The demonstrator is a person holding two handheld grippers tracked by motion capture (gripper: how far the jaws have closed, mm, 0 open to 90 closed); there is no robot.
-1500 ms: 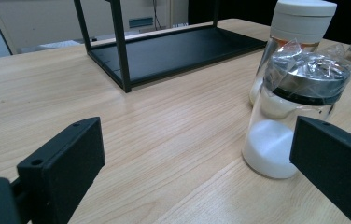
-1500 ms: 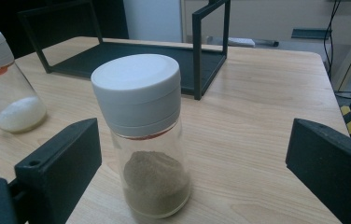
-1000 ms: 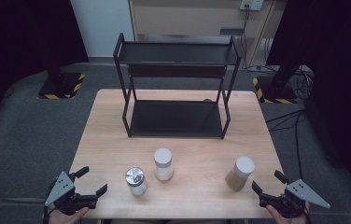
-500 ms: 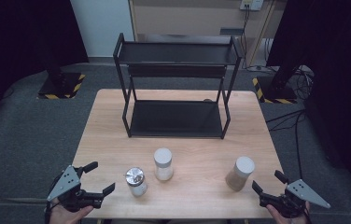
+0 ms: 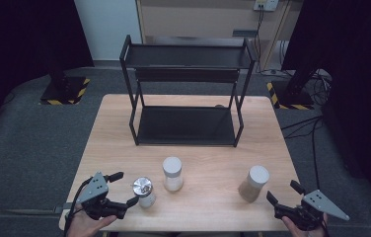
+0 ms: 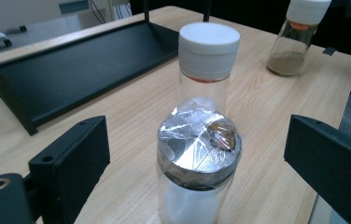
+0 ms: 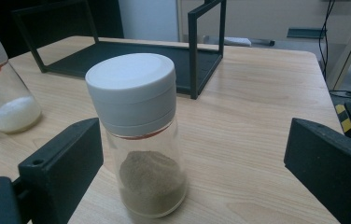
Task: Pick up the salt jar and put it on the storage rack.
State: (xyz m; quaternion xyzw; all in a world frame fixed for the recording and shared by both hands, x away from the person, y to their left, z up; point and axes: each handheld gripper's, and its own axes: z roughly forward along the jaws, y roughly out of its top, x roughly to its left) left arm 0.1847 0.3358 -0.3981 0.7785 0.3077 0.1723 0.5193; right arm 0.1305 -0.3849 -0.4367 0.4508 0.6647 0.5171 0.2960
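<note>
since the earlier frame the left gripper has slid in from the table's near left corner toward the foil-capped jar, its jaws just closing a little; the right gripper has kept its place.

high view: the foil-capped jar stands upright near the table's front edge, just right of the left gripper and straddled by its jaws. the white-lidded jar stands just beyond it, and the brown-powder jar sits just ahead-left of the right gripper. the black rack is well behind.

left gripper view: jaws stand wide, pads clear of the glass, nothing gripped; the foil-capped jar sits centred between them, axis vertical.

right gripper view: jaws wide and empty, the brown-powder jar upright between them, nearer the left jaw.
</note>
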